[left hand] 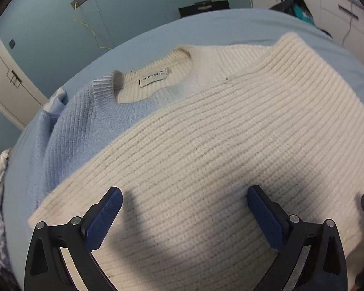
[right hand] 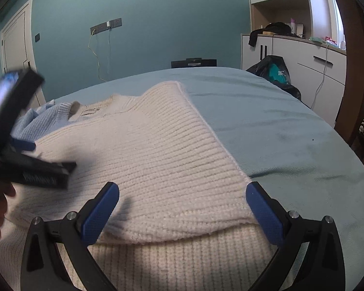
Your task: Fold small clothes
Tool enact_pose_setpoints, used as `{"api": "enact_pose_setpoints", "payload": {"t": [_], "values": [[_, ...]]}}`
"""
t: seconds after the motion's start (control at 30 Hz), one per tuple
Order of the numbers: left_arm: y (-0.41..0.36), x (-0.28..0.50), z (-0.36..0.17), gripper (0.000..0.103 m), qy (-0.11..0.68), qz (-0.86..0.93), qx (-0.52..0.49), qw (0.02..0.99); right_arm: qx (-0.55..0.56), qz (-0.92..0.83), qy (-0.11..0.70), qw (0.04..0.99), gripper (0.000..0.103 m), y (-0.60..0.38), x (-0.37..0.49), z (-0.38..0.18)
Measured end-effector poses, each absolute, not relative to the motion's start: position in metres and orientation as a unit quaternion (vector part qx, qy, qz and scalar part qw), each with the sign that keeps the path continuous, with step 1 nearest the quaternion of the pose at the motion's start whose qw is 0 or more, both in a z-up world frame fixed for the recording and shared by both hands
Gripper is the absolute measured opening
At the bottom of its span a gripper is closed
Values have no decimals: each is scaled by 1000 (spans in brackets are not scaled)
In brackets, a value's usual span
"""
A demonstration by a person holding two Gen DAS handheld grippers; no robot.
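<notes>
A cream and light-blue knit sweater [left hand: 206,133] lies flat on the blue bed [left hand: 230,26], its neck toward the far wall and a cream panel folded across the front. The left gripper [left hand: 185,205] hangs over the near part of that panel with its 2 blue fingers [left hand: 104,218] spread wide, the knit below the gap and nothing pinched. The right gripper [right hand: 182,202] sits over the sweater's near right corner, its 2 fingers [right hand: 264,214] also spread apart, with the folded edge running between them. The right-hand finger is just past the sweater's side edge, over the bed.
</notes>
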State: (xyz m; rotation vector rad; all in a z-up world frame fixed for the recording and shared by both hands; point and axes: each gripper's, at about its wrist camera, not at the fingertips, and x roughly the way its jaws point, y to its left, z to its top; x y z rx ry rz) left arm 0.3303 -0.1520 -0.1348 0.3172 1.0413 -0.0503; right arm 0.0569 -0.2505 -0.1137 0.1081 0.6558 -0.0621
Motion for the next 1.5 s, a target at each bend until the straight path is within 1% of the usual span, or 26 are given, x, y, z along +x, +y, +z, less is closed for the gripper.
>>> {"api": "enact_pose_setpoints", "payload": {"t": [0.1, 0.23, 0.37, 0.43, 0.53, 0.63, 0.67, 0.77, 0.83, 0.93, 1.03, 1.1, 1.17, 1.27, 1.37, 1.47, 1.5], "values": [[-134, 331, -119, 103, 513, -28, 127, 849, 48, -34, 324, 944, 102, -249, 61, -113], [-94, 304, -87, 103, 496, -2, 136, 858, 43, -40, 328, 943, 102, -247, 69, -114], [-30, 242, -36, 103, 484, 30, 147, 862, 25, -53, 338, 939, 102, -241, 75, -116], [7, 203, -8, 103, 480, 40, 133, 866, 15, -60, 345, 937, 102, -238, 79, -116], [56, 151, 20, 103, 469, 54, 101, 876, -10, -77, 363, 928, 102, -230, 85, -117], [96, 108, 25, 103, 465, 65, 61, 881, -36, -94, 392, 914, 102, -222, 92, -115], [110, 95, 24, 103, 465, 69, 49, 881, -41, -95, 415, 904, 102, -221, 95, -112], [140, 71, 16, 103, 465, 66, 30, 883, -20, -69, 469, 880, 102, -217, 95, -91], [162, 63, 10, 103, 456, 58, 12, 888, -3, -49, 470, 881, 102, -210, 86, -72], [185, 68, 1, 103, 455, 73, -14, 888, -7, -35, 455, 890, 102, -180, 74, -36], [216, 78, -2, 103, 453, 96, -50, 885, -13, -2, 461, 887, 102, -125, 79, -9], [236, 82, -1, 103, 442, 107, -81, 887, -1, 36, 472, 881, 102, -82, 88, -1], [246, 84, -3, 103, 435, 114, -90, 889, 3, 63, 492, 868, 102, -38, 101, 1], [254, 85, -10, 103, 438, 130, -57, 888, 8, 122, 524, 843, 102, 47, 129, 0], [263, 89, -17, 103, 446, 159, -24, 880, -19, 167, 529, 832, 102, 126, 157, -4], [282, 90, -21, 103, 446, 195, -38, 873, -58, 182, 523, 830, 102, 195, 180, -21], [291, 89, -22, 103, 444, 203, -49, 871, -64, 178, 528, 828, 99, 211, 185, -30]]}}
